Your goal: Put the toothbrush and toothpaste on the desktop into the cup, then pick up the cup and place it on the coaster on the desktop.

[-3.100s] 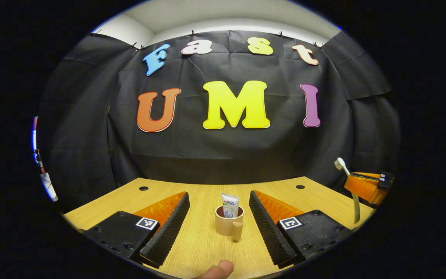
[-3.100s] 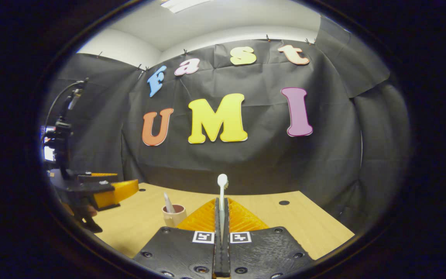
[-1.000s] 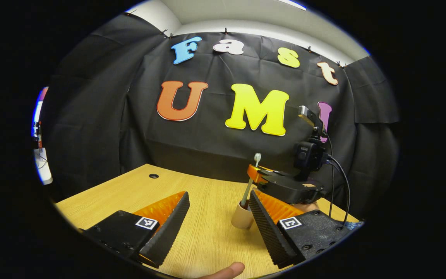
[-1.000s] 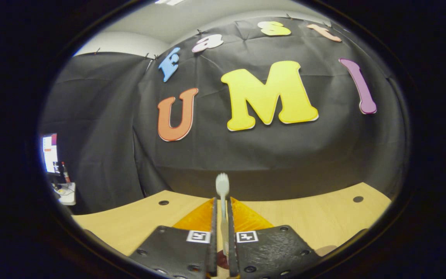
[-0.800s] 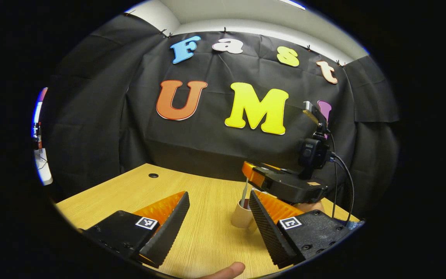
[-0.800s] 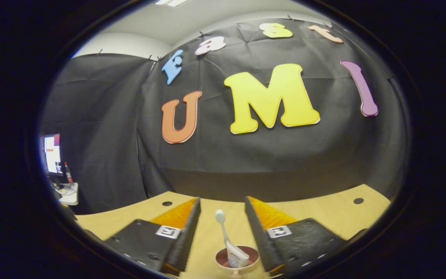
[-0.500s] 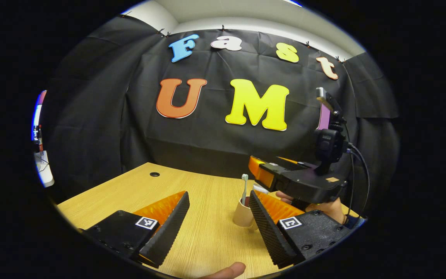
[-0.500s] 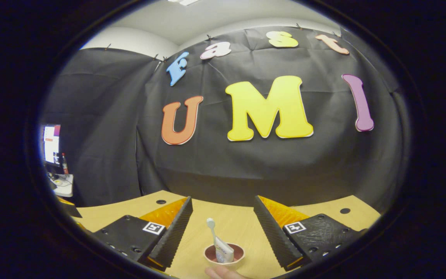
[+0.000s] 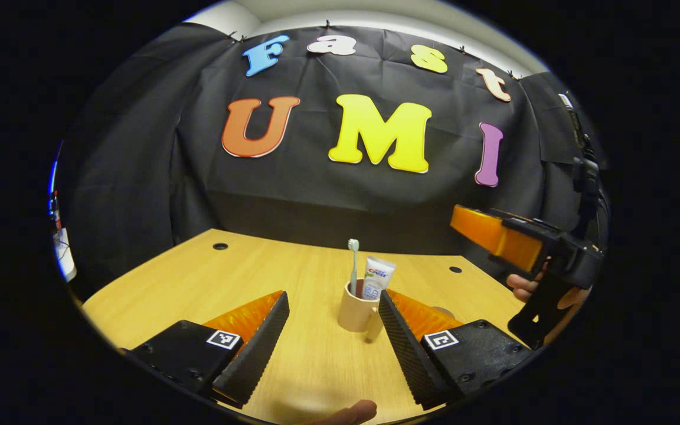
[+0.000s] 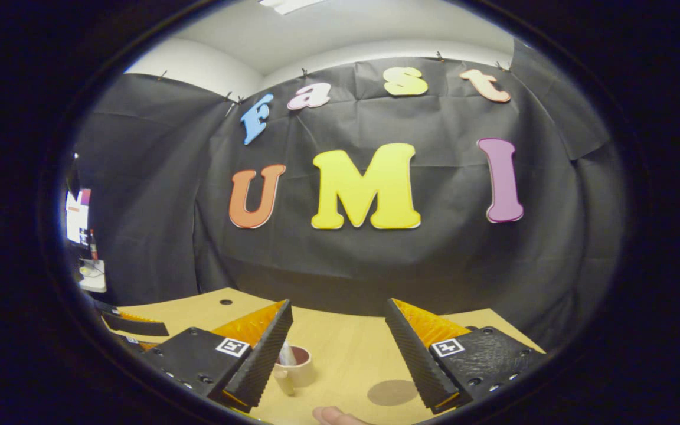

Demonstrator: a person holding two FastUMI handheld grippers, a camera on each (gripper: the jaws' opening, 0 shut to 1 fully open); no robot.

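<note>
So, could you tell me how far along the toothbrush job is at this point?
Done: the toothbrush and toothpaste both stand in the cup on the desk. In hand: nothing; the left gripper is open with the cup ahead between its fingers, and the right gripper is open too. Left: grasp the cup and set it on the round coaster, which lies bare on the desktop.

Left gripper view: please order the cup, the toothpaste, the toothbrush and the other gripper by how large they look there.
1. Right gripper, clearly largest, though it may be nearer the camera.
2. Cup.
3. Toothpaste and toothbrush: their parts above the rim look too alike to rank; the toothbrush is taller but much thinner.
</note>
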